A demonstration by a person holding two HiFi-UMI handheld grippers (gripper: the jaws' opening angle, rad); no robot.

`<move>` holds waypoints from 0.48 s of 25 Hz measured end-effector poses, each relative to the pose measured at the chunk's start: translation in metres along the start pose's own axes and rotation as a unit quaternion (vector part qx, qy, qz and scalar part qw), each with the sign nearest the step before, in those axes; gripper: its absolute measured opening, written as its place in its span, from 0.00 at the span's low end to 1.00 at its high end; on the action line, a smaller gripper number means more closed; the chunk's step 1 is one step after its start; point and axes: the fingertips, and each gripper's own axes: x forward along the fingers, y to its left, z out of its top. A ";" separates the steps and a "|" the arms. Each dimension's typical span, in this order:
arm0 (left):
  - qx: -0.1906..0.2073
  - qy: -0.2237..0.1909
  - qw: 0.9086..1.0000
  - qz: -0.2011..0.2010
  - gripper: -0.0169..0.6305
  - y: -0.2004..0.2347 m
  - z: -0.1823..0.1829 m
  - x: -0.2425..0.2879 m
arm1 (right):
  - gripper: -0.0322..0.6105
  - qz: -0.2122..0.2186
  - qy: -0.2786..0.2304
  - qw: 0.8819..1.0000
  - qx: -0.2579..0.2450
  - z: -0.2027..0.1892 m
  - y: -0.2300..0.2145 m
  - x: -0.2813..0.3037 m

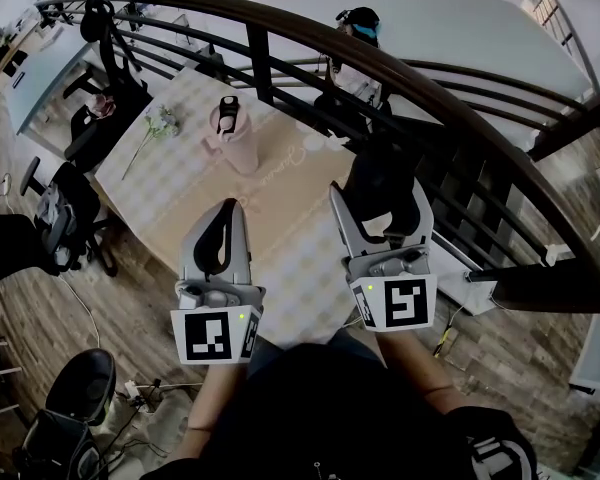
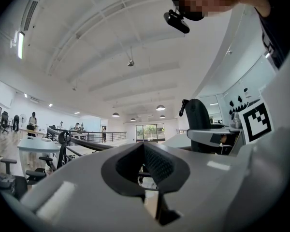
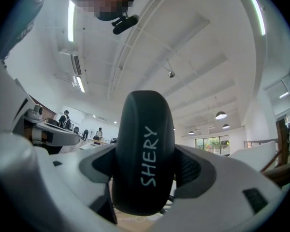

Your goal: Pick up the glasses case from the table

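The black oval glasses case (image 3: 144,149), printed "SHERY", sits upright between the pads of my right gripper (image 3: 144,170), which is shut on it. In the head view the glasses case (image 1: 378,183) is held in the right gripper (image 1: 380,213), lifted off the table (image 1: 170,183) with the checked cloth. My left gripper (image 1: 225,230) hangs beside it at the same height. Its jaws (image 2: 143,151) are shut together, with nothing between them. Both gripper views look up at the ceiling.
A dark curved railing (image 1: 310,38) crosses behind the grippers. On the table stand a pink bottle (image 1: 233,133) and a small bunch of flowers (image 1: 158,123). Black office chairs (image 1: 60,208) stand at the left, one (image 1: 80,383) near my feet.
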 end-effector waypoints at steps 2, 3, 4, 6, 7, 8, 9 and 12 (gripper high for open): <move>0.000 0.000 1.000 0.000 0.05 0.000 0.000 0.000 | 0.59 0.004 0.000 1.000 -0.003 0.000 0.001 0.000; 0.000 0.000 1.000 0.000 0.05 -0.001 0.000 0.000 | 0.59 0.005 0.000 1.000 -0.003 0.001 0.002 0.000; 0.000 0.000 1.000 0.000 0.05 -0.001 0.000 0.000 | 0.59 0.005 -0.001 1.000 -0.004 0.001 0.002 0.000; 0.000 0.001 1.000 0.000 0.05 -0.001 -0.001 -0.001 | 0.59 0.006 -0.001 1.000 -0.006 0.001 0.003 -0.001; -0.001 0.002 1.000 0.000 0.05 -0.001 -0.001 -0.001 | 0.59 0.006 -0.001 1.000 -0.007 0.001 0.003 -0.001; -0.001 0.002 1.000 0.000 0.05 -0.001 -0.002 -0.001 | 0.59 0.006 0.000 1.000 -0.007 0.001 0.004 -0.001; -0.001 0.002 1.000 0.000 0.05 0.000 -0.002 -0.001 | 0.59 0.006 0.001 1.000 -0.006 0.000 0.004 0.000; -0.002 0.003 1.000 0.000 0.05 0.001 -0.003 0.000 | 0.59 0.004 0.002 1.000 -0.005 -0.001 0.004 0.001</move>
